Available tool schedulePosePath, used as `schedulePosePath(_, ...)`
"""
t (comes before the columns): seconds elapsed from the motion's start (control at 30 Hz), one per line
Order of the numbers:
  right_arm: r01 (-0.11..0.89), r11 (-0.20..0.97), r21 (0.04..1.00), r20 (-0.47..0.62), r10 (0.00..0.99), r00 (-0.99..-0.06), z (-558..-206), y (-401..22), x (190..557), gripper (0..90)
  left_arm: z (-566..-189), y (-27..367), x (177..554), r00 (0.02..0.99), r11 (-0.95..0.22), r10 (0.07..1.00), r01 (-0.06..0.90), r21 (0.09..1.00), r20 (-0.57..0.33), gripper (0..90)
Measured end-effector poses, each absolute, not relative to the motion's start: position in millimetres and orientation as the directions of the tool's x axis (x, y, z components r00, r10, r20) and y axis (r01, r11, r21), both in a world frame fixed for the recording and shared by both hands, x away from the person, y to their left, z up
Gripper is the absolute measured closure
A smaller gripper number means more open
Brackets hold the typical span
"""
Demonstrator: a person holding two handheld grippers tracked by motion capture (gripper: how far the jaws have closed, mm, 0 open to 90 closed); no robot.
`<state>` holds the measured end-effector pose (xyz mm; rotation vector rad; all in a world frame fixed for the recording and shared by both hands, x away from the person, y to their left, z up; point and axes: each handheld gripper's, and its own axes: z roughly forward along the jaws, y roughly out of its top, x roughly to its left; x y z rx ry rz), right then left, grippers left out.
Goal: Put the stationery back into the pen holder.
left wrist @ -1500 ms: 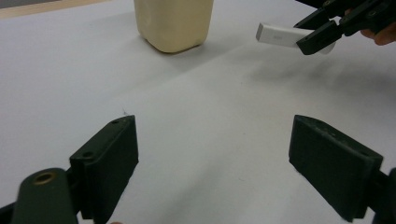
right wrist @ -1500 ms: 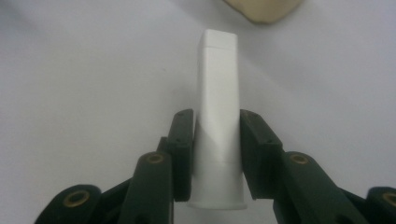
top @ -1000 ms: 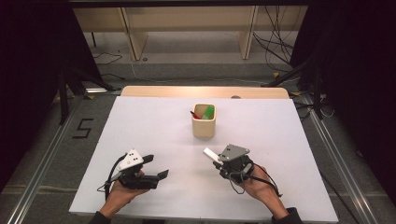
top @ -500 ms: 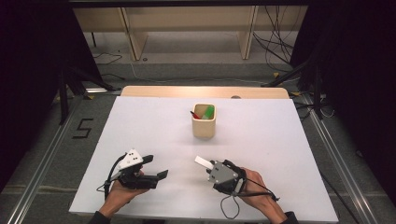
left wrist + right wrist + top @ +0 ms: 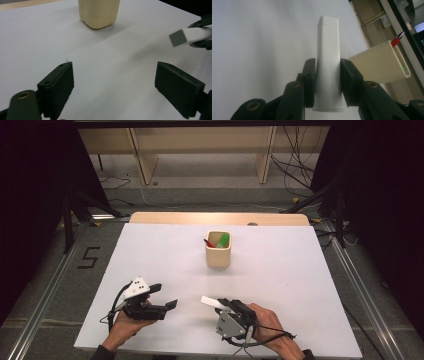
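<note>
My right gripper [image 5: 222, 306] [image 5: 327, 82] is shut on a white square-ended stick [image 5: 210, 302] [image 5: 328, 65], held low over the white table [image 5: 280, 280] near its front edge, the stick pointing left. That stick's grey end [image 5: 178, 38] also shows at the right in the left gripper view. A cream cup [image 5: 218, 249] [image 5: 99, 12] [image 5: 379, 66] stands in the middle of the table with a red-tipped pen [image 5: 208, 242] [image 5: 397, 40] and a green thing [image 5: 223, 239] in it. My left gripper [image 5: 167, 296] [image 5: 120, 86] rests open at the front left, nothing between its jaws.
A wooden board [image 5: 220, 218] lies along the table's far edge. Shelving and cables [image 5: 295, 165] stand on the floor behind. A marking "5" [image 5: 89, 257] is on the floor to the left. Bare table lies between the cup and the two grippers.
My right gripper has come toward the front edge and sunk a little, rolling over, with the white stick still in its jaws. The left gripper has stayed put.
</note>
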<state>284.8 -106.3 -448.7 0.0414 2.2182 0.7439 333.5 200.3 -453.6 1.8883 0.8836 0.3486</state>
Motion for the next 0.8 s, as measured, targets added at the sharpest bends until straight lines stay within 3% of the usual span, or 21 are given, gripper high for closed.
schedulePosePath(0.4,-0.368,0.841,0.396,-0.803,0.123,-0.583,-460,-104,273,68.2,-431,190,340,0.766,-0.325,0.631,0.407,0.854,-0.125,15.5)
schedulePosePath(0.8,-0.46,0.85,0.256,-0.885,0.015,-0.465,-474,-101,268,68.2,-413,165,345,0.839,-0.444,0.537,0.371,0.815,-0.089,15.7)
